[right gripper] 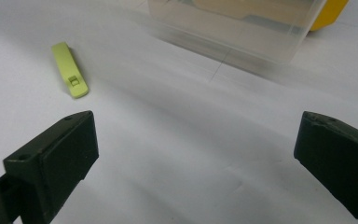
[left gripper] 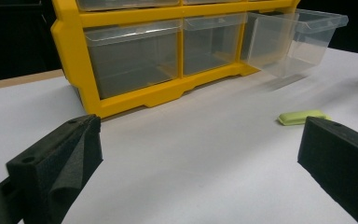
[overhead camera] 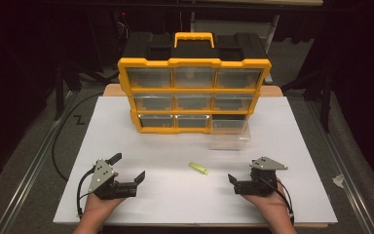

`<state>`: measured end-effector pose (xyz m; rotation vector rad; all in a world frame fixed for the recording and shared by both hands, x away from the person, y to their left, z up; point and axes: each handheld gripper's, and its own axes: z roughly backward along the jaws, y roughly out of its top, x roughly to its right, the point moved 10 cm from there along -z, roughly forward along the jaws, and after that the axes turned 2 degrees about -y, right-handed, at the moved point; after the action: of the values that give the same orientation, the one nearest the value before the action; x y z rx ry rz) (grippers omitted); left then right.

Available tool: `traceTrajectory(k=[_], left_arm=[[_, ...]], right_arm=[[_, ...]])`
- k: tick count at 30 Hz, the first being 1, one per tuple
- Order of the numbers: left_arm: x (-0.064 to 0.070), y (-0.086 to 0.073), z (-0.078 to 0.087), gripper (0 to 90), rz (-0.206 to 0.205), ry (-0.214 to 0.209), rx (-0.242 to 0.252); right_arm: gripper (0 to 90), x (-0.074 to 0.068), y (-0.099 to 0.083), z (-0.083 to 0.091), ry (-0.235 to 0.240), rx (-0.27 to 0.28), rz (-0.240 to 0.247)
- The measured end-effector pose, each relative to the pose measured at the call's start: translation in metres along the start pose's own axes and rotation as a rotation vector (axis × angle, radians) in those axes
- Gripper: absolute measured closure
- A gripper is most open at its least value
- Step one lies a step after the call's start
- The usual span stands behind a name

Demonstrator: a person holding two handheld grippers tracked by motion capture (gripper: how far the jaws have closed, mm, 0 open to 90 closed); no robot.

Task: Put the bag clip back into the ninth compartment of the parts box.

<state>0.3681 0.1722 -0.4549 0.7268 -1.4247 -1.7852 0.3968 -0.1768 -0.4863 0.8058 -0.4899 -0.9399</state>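
Jaws spread wide on both our left gripper [overhead camera: 128,167] and right gripper [overhead camera: 241,179], low in the frame. Between them at centre lies what seems a lime-green clip [overhead camera: 198,168]; the clear drawer [overhead camera: 230,136] juts from the yellow organizer [overhead camera: 194,62].

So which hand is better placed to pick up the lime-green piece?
Probably the right. The right tool is open, its jaws pointing toward the lime-green piece and closer to it. The left tool is open too but sits farther off. The pulled-out clear drawer is also on the right side.
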Motion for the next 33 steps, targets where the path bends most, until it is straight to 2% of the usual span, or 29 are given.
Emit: traceTrajectory(k=[8,21,24,33], left_arm=[[0.000,0.000,-0.001,0.2,-0.002,-0.005,0.004],[0.001,0.000,-0.001,0.2,-0.002,-0.011,0.005],[0.001,0.000,-0.001,0.3,-0.003,-0.012,0.005],[0.002,0.000,-0.001,0.2,-0.007,-0.019,0.004]], right_arm=[[1.1,-0.003,-0.006,-0.002,0.015,-0.056,0.027],[1.4,-0.009,-0.010,-0.005,0.046,-0.092,0.062],[3.1,-0.013,-0.011,-0.005,0.063,-0.095,0.072],[18.1,-0.029,-0.008,-0.005,0.140,-0.088,0.105]])
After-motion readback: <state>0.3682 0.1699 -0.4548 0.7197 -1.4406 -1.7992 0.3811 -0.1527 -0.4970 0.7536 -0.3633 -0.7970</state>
